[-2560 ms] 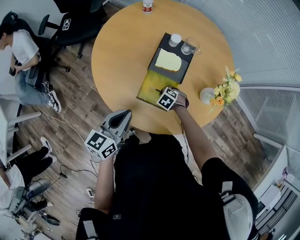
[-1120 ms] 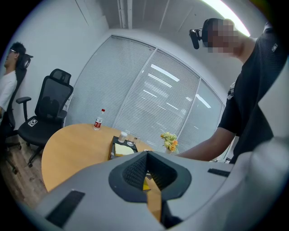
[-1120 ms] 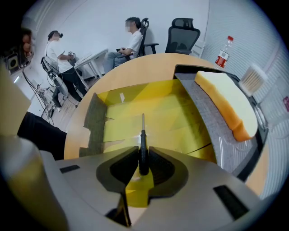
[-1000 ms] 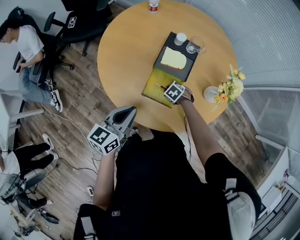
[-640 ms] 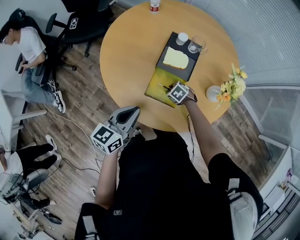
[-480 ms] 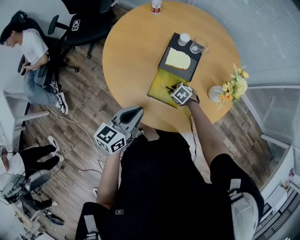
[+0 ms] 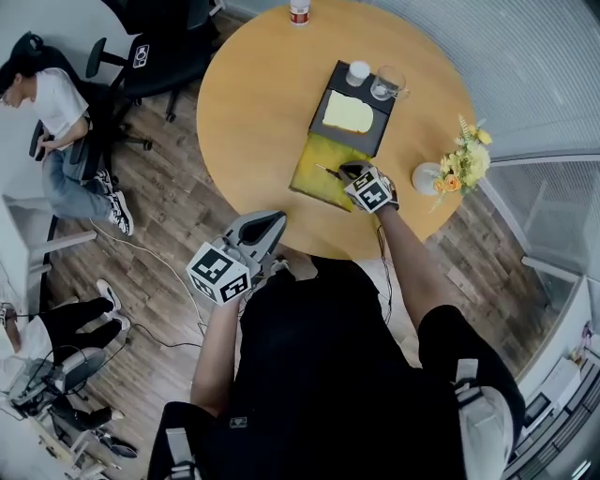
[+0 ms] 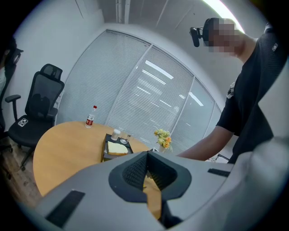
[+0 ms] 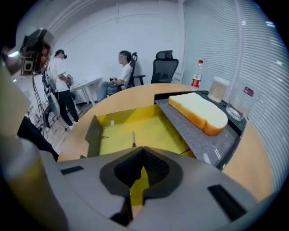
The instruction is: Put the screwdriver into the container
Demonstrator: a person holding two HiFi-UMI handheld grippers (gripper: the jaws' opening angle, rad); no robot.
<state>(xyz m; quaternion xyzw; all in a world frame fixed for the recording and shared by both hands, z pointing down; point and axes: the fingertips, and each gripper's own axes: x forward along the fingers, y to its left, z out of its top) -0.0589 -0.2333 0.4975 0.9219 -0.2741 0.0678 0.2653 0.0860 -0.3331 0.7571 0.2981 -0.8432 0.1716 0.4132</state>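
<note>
The screwdriver (image 9: 133, 137) lies in the yellow open container (image 9: 149, 131), its thin shaft showing just past my right gripper (image 9: 143, 150). That gripper's jaws have just been closing; their tips now meet with nothing visible between them. In the head view the right gripper (image 7: 352, 172) hangs over the container's (image 7: 311, 167) near right corner, and the screwdriver's shaft (image 7: 328, 171) points left from it. The handle is hidden under the gripper. My left gripper (image 7: 270, 223) is shut and empty, held off the table's near edge. Its jaw tips (image 8: 146, 156) touch.
On the round wooden table (image 7: 253, 103) a black tray (image 7: 330, 89) holds a bread slice (image 7: 347, 113), a glass (image 7: 384, 86) and a white jar (image 7: 356, 72). A flower vase (image 7: 455, 167) stands to the right, a bottle (image 7: 298, 11) at the far edge. A seated person (image 7: 47, 94) and office chairs are at left.
The right gripper has tipped more steeply over the container and drawn slightly back toward me. The screwdriver's shaft stays in the container. The left gripper has not moved.
</note>
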